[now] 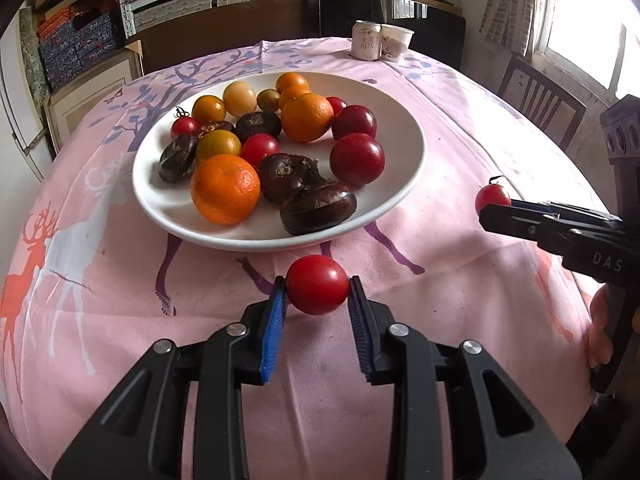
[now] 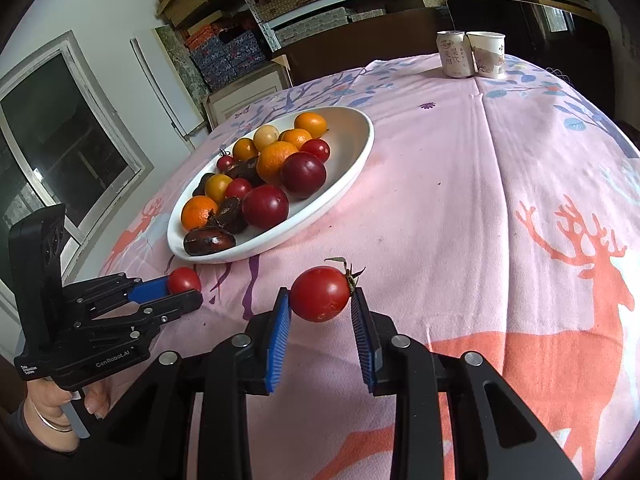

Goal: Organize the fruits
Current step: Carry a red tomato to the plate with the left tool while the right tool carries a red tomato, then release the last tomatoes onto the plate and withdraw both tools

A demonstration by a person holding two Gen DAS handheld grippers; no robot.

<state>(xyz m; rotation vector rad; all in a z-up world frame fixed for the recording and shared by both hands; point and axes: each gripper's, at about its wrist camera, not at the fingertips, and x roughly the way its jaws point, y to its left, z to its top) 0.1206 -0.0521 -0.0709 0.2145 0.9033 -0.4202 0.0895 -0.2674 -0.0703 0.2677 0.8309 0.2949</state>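
A white plate (image 1: 404,148) on the pink tablecloth holds several oranges, red plums, small tomatoes and dark water chestnuts. My left gripper (image 1: 317,285) is shut on a red cherry tomato (image 1: 317,284), just in front of the plate's near rim. It also shows in the right wrist view (image 2: 185,288) with its tomato (image 2: 183,279). My right gripper (image 2: 321,294) is shut on a red tomato with a green stem (image 2: 320,294), above the cloth to the right of the plate (image 2: 356,148). The right gripper's tomato (image 1: 491,197) shows at the right in the left wrist view.
A drink can (image 1: 366,40) and a paper cup (image 1: 396,42) stand at the table's far edge. A wooden chair (image 1: 540,100) is at the right. Shelves with boxes line the back wall. The pink deer-print cloth (image 2: 500,200) covers the table.
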